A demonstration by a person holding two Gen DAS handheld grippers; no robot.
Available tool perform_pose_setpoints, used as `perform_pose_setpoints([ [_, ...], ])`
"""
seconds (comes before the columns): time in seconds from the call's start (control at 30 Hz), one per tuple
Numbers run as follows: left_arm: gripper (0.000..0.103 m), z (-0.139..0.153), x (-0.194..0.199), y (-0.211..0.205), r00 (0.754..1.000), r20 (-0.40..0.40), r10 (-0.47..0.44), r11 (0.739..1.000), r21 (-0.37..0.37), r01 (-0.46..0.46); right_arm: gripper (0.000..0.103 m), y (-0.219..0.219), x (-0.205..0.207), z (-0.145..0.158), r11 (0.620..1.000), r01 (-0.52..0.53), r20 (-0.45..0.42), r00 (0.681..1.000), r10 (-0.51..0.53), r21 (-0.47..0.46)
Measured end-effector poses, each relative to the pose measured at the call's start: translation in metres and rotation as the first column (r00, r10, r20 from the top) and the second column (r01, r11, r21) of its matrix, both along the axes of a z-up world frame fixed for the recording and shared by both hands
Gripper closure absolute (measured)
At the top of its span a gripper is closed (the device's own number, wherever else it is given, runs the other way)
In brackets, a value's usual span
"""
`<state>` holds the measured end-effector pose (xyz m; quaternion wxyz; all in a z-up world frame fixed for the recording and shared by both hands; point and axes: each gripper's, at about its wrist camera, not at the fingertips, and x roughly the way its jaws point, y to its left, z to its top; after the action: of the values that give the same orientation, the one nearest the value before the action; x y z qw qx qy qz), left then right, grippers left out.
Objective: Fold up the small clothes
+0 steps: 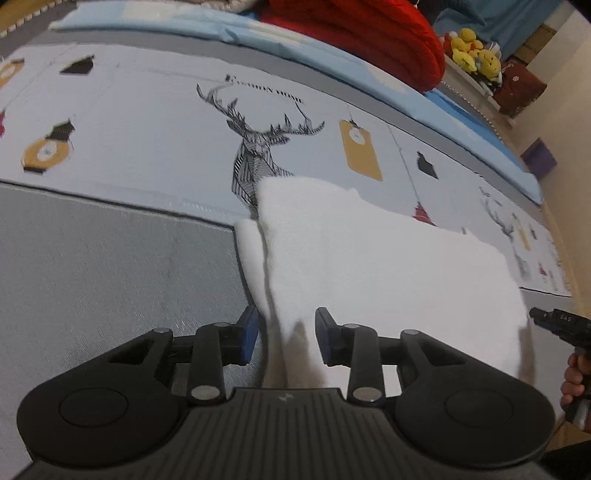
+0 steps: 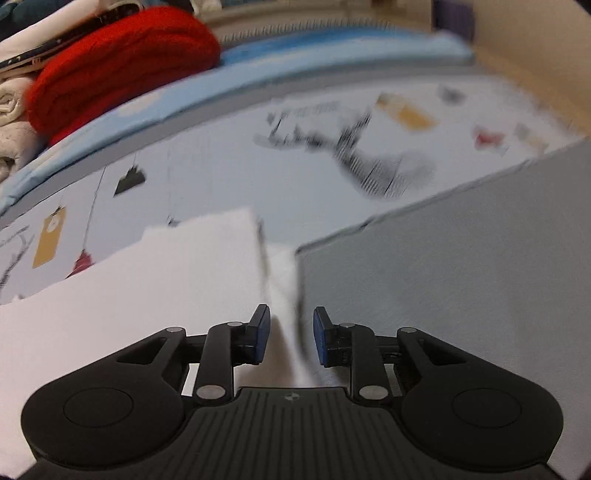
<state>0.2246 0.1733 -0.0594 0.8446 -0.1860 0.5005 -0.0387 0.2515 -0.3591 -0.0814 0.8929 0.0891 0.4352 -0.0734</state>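
Left gripper (image 1: 285, 334) hangs open over the white cloth's (image 1: 369, 258) left edge. Right gripper (image 2: 291, 336) gapes too, pads clear of the cloth's right edge.

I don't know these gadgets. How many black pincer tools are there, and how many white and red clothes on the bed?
Black grippers: 2 (left gripper, right gripper)
White folded cloth: 1
Red knitted piece: 1
Total: 4
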Motion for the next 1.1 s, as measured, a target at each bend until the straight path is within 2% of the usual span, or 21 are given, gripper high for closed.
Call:
perform_pose_setpoints([
  [0.03, 0.053, -0.001, -0.001, 0.000, 1.000, -0.012, -0.012, 1.000, -0.012, 0.012, 0.076, 0.000, -0.004, 0.008, 1.000, -0.009, 0.025, 1.000, 0.010, -0.026],
  [0.1, 0.045, -0.005, -0.005, -0.006, 0.997, -0.046, -0.056, 0.998, -0.015, 0.055, 0.076, 0.000, -0.017, 0.028, 1.000, -0.026, 0.080, 0.996, 0.027, -0.011],
  [0.13, 0.043, -0.009, -0.006, -0.011, 0.994, -0.068, -0.083, 0.997, -0.004, 0.083, 0.076, 0.000, -0.023, 0.036, 0.999, -0.033, 0.107, 0.994, 0.032, 0.001],
  [0.23, 0.043, -0.021, -0.008, -0.019, 0.986, -0.114, -0.119, 0.993, 0.007, 0.121, 0.075, 0.004, -0.048, 0.066, 0.997, -0.078, 0.184, 0.980, 0.073, 0.024],
  [0.4, 0.044, -0.037, -0.009, -0.016, 0.987, -0.140, -0.078, 0.996, -0.040, 0.073, 0.075, 0.004, -0.089, 0.099, 0.986, -0.167, 0.303, 0.941, 0.153, 0.023],
  [0.5, 0.044, -0.040, -0.009, -0.015, 0.990, -0.130, -0.050, 0.997, -0.061, 0.042, 0.075, -0.003, -0.110, 0.099, 0.986, -0.164, 0.366, 0.919, 0.148, 0.012],
  [0.6, 0.044, -0.041, -0.007, -0.016, 0.992, -0.119, -0.029, 0.998, -0.062, 0.022, 0.075, -0.014, -0.109, 0.090, 0.991, -0.113, 0.335, 0.939, 0.081, 0.077],
  [0.67, 0.048, -0.041, -0.005, -0.019, 0.994, -0.109, -0.017, 0.999, -0.044, 0.012, 0.075, -0.015, -0.107, 0.087, 0.992, -0.102, 0.329, 0.942, 0.073, 0.073],
  [0.83, 0.079, -0.042, -0.002, -0.019, 0.995, -0.101, 0.021, 0.999, -0.022, -0.023, 0.075, -0.008, -0.103, 0.077, 0.992, -0.123, 0.279, 0.954, 0.106, 0.043],
  [0.9, 0.086, -0.041, -0.002, -0.019, 0.995, -0.094, 0.020, 1.000, -0.011, -0.021, 0.075, -0.004, -0.102, 0.076, 0.990, -0.134, 0.273, 0.955, 0.118, 0.040],
  [1.03, 0.090, -0.032, -0.006, -0.017, 0.998, -0.059, 0.021, 1.000, 0.011, -0.021, 0.075, 0.001, -0.100, 0.075, 0.989, -0.144, 0.273, 0.954, 0.128, 0.038],
  [1.1, 0.090, -0.025, -0.010, -0.014, 0.999, -0.042, 0.022, 0.998, 0.055, -0.020, 0.075, 0.004, -0.099, 0.075, 0.989, -0.140, 0.275, 0.954, 0.122, 0.048],
])
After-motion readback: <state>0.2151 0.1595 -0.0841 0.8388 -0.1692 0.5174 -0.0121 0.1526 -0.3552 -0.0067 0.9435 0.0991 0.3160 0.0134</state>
